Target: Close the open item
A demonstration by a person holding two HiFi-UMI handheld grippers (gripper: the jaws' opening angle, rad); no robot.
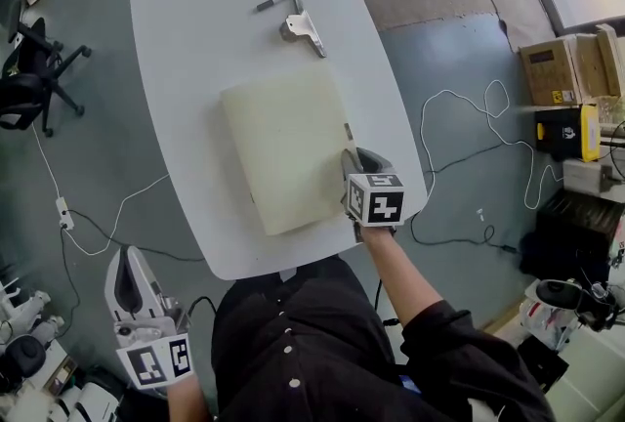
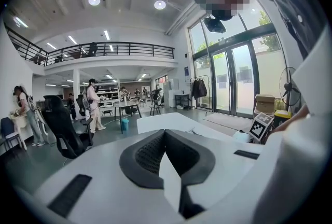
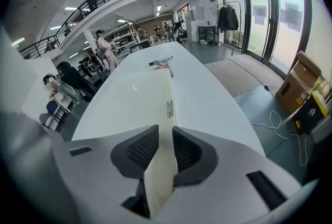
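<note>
Cream flat folder [image 1: 283, 142] on white oval counter [image 1: 195, 20]: right claw [image 3: 165, 131] slack astride its cover edge, left claw [image 2: 165, 134] clenched empty; hasty withdrawal may snag, reopening it.

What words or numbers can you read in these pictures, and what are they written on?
No words or numbers can be read here.
Cardboard boxes: print too small to read.
Yellow box: black label too small to read.
Tag on the cream folder: too blurred to read.
Marker cubes: black square patterns only, no letters.
</note>
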